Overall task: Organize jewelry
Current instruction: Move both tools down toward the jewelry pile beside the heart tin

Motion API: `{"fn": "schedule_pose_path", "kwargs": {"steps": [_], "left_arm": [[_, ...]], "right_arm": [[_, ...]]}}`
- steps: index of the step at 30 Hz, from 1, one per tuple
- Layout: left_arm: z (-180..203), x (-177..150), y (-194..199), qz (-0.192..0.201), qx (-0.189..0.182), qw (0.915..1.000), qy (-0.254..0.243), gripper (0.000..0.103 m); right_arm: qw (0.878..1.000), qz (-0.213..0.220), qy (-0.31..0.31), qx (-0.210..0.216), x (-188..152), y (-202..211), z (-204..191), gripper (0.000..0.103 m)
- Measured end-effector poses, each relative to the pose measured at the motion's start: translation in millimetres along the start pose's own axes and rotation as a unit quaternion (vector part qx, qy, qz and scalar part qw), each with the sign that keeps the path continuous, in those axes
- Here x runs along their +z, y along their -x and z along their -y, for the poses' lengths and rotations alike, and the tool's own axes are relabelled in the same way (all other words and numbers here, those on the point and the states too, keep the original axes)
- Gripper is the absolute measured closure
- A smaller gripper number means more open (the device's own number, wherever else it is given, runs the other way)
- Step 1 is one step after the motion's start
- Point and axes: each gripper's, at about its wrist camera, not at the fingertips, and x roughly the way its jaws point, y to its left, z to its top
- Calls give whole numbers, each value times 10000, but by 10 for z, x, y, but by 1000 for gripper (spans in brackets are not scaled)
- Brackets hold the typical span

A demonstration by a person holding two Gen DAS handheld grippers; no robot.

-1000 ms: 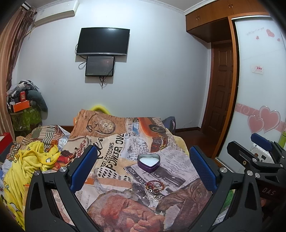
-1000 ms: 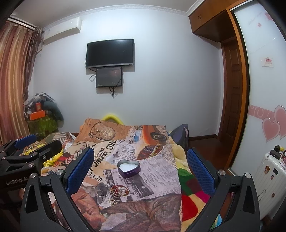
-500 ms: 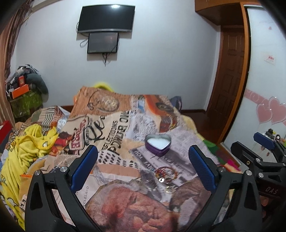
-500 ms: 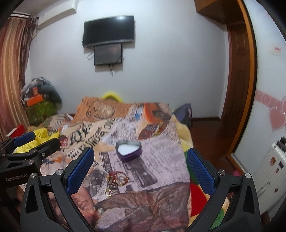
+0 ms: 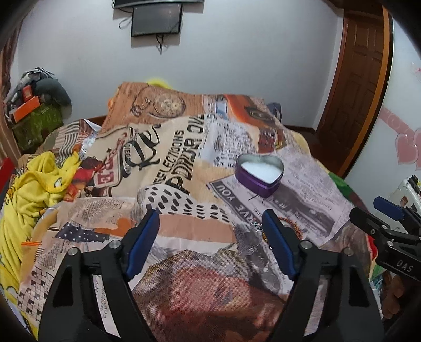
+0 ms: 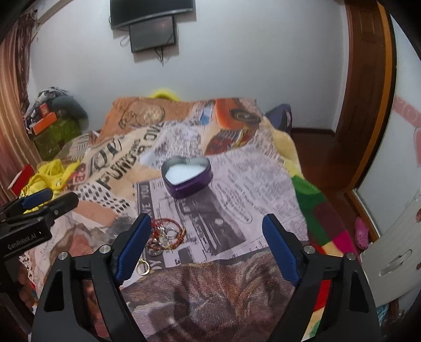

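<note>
Both hand-held grippers hovered over the bed (image 5: 184,231), jaws spread wide, nothing held. The left hand-held gripper (image 5: 210,236) was released, blue pads apart above the newspaper-print blanket (image 5: 168,157). The right hand-held gripper (image 6: 205,236) was likewise released, above the same blanket (image 6: 236,184).

The heart-shaped purple tin (image 5: 259,171) sat open on the blanket, white lining showing, lid not seen. In the right wrist view the tin (image 6: 187,176) lay ahead of the fingers, slightly left of centre.

The jewelry pile (image 6: 164,234), red-gold bangles and a few rings tangled together, lay on the blanket nearer than the tin, just beside the right gripper's left finger and partly hidden by it. One gold ring (image 6: 143,268) lay apart, nearer the camera. In the left wrist view only a bit of the jewelry (image 5: 293,226) showed, behind the right finger of that gripper. The pile and tin were apart, not touching.

A yellow garment (image 5: 29,200) lay bunched on the bed's left side. A small dark screen (image 5: 156,17) hung on the wall, and a brown door (image 5: 355,86) stood at right.
</note>
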Motion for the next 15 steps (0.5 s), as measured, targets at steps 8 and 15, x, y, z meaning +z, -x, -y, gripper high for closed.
{"fn": "schedule_pose_path", "kwargs": {"steps": [8,15], "left_arm": [[126,-59,-288,-432,-404,9977,-338,27],[255,-34,-556,-699,-496,9947,-574,39]], "right_arm": [[9985,-491,72,214,-75,-324,31,39],[9968,-667,259,369,-94,-475,-28,48]]}}
